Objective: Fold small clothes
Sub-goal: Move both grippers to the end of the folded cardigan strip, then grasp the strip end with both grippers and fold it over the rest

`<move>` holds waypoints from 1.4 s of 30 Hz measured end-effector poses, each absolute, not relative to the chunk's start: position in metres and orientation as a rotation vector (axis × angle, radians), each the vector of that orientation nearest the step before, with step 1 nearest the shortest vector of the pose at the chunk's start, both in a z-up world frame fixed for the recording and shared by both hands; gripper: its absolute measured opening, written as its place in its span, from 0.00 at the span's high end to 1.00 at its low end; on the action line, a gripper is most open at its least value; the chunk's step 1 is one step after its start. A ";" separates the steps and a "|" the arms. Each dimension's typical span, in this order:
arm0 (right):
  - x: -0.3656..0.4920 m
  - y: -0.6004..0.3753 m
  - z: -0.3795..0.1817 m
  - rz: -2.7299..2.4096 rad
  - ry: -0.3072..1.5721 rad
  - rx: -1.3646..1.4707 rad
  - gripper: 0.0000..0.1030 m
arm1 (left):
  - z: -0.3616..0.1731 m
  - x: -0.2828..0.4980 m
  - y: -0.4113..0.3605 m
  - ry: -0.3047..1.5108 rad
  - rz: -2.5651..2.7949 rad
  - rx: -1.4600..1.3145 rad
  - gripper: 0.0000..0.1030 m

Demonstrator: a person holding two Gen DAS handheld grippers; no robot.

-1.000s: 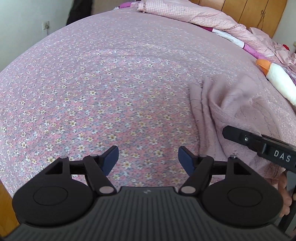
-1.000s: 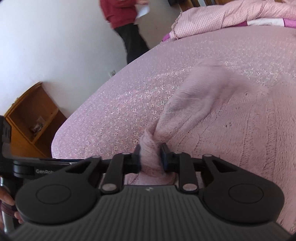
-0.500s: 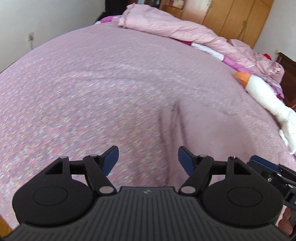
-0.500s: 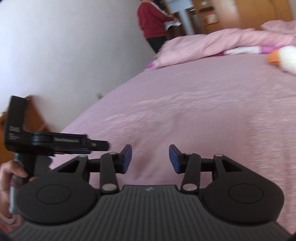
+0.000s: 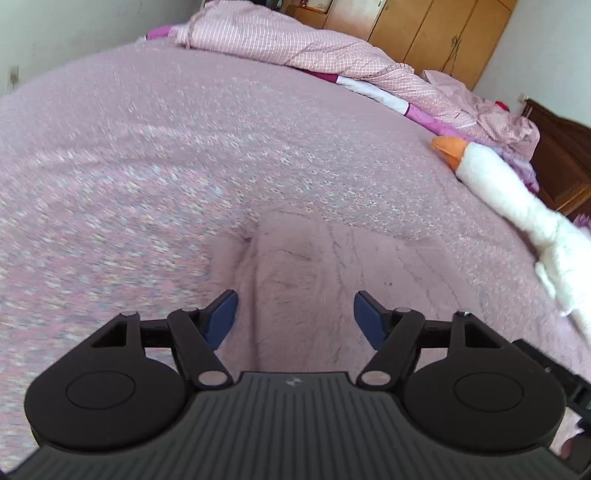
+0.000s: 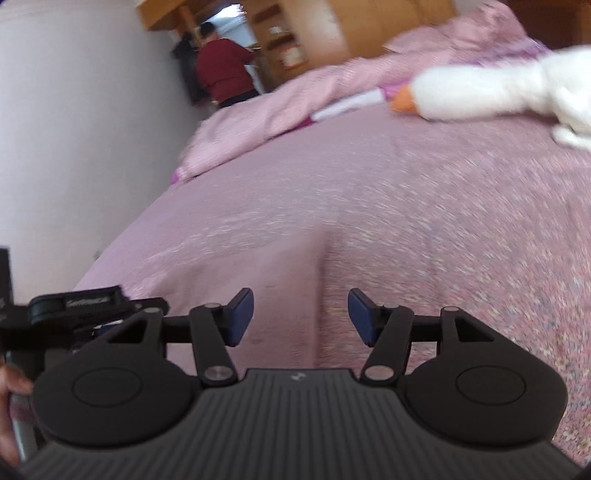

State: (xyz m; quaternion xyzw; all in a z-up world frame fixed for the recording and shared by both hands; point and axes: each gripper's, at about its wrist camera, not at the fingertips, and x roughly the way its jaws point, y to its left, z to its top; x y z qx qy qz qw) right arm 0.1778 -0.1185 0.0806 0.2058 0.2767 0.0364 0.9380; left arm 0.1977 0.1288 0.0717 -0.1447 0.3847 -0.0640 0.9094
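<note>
A pale pink knitted garment (image 5: pixel 332 269) lies spread on the flowered pink bedspread (image 5: pixel 184 147), straight ahead of my left gripper (image 5: pixel 295 317). That gripper is open and hovers over the garment's near part with nothing between its blue pads. In the right wrist view the same garment (image 6: pixel 266 273) shows as a blurred flat patch with a ridge along its right edge. My right gripper (image 6: pixel 301 314) stands open above it, holding nothing. The left gripper's body (image 6: pixel 85 306) appears at that view's left edge, held by a hand.
A white plush goose with an orange beak (image 5: pixel 517 199) lies on the bed's right side. A bunched pink checked duvet (image 5: pixel 295 40) runs along the far edge. Wooden wardrobes (image 5: pixel 443 29) stand behind. A person in a red top (image 6: pixel 225 74) stands by the far doorway.
My right gripper let go of the garment's bunched edge and now stands open. Both grippers have swung to face across the bed, and the garment now lies flatter.
</note>
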 end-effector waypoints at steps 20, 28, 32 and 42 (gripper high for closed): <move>0.188 -0.069 0.066 0.247 0.656 0.357 0.42 | 0.054 0.193 0.166 0.752 -0.023 -0.260 0.81; 0.188 -0.074 0.064 0.237 0.669 0.392 0.41 | 0.066 0.178 0.161 0.764 -0.003 -0.205 0.56; 0.185 -0.075 0.066 0.229 0.670 0.395 0.40 | 0.075 0.169 0.161 0.793 0.015 -0.183 0.40; 0.192 -0.102 0.067 0.288 0.766 0.516 0.31 | 0.081 0.161 0.177 0.889 -0.069 -0.321 0.19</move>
